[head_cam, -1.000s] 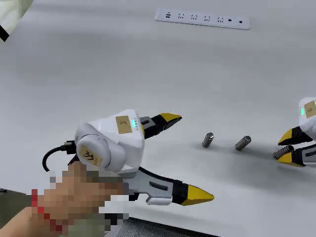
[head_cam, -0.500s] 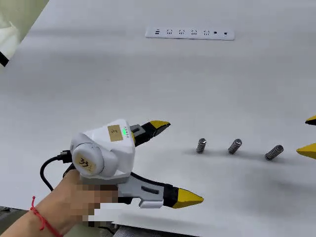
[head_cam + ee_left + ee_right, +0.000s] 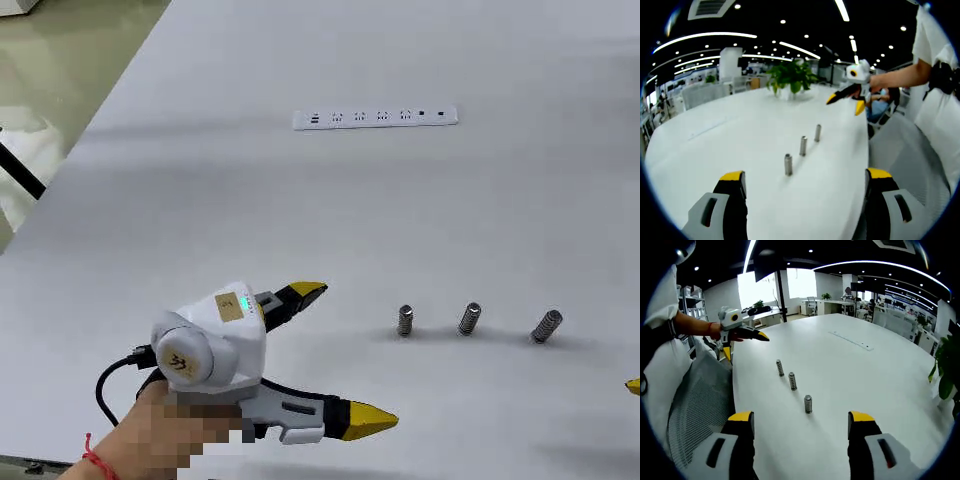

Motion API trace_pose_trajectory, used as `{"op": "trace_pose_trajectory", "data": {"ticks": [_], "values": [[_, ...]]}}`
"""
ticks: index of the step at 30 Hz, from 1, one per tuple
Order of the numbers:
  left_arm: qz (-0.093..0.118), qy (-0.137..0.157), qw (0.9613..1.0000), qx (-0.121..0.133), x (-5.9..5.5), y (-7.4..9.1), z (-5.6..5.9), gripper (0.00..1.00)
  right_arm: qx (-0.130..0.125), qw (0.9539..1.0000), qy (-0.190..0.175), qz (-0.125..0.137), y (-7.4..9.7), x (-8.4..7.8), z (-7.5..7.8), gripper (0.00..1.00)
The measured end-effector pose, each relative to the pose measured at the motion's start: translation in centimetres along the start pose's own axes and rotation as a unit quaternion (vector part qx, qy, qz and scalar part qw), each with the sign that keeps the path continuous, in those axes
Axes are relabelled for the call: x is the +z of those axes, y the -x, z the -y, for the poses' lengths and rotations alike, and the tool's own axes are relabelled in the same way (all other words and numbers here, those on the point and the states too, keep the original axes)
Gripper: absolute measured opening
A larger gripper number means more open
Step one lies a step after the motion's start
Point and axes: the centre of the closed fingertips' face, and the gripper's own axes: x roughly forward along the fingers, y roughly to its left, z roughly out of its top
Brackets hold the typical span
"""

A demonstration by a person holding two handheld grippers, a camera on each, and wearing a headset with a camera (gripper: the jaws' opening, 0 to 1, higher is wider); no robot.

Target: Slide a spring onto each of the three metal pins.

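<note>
Three short metal pins stand in a row on the white table: left pin (image 3: 405, 320), middle pin (image 3: 469, 318), right pin (image 3: 546, 325). Each looks wrapped in a spring coil. My left gripper (image 3: 338, 356) hovers open to the left of the row, nothing between its jaws. A yellow fingertip (image 3: 634, 386) of my right gripper pokes in at the right edge. In the left gripper view the pins (image 3: 803, 145) stand ahead, with the right gripper (image 3: 846, 103) open beyond them. In the right gripper view the pins (image 3: 792, 381) lie ahead of my open right gripper (image 3: 801, 416), and the left gripper (image 3: 744, 345) is past them.
A white power strip (image 3: 375, 117) lies far back on the table. The table's near edge (image 3: 60, 455) runs just below my left hand. A potted plant (image 3: 790, 75) stands at the table's far end in the left gripper view. A mesh chair (image 3: 700, 400) is beside the table.
The right gripper has drawn away rightward from the rightmost pin, leaving it standing free. The headset has tilted up, so the whole scene sits lower. The left gripper stays open.
</note>
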Motion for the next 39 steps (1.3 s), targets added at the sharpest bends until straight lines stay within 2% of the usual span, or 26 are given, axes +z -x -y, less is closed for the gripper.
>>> {"op": "trace_pose_trajectory", "data": {"ticks": [4, 8, 17, 39], "values": [[-0.011, 0.001, 0.9999, 0.012, -1.1, 0.1, -0.1, 1.00, 0.007, 0.9999, 0.003, 0.012, 0.1, -0.9, -0.6, 0.85], [-0.018, 0.005, 0.9996, 0.023, -1.6, 0.4, -0.1, 1.00, 0.008, 0.9997, 0.002, 0.024, 0.4, -1.6, -0.8, 0.92], [-0.015, 0.011, 0.9991, 0.037, -1.5, 0.4, -0.2, 1.00, -0.002, 0.9994, -0.014, 0.032, 1.2, -2.7, -1.2, 0.93], [-0.011, 0.016, 0.9989, 0.044, -1.4, 0.5, 0.0, 1.00, -0.006, 0.9993, -0.005, 0.037, 1.5, -2.2, -1.4, 0.92]]}}
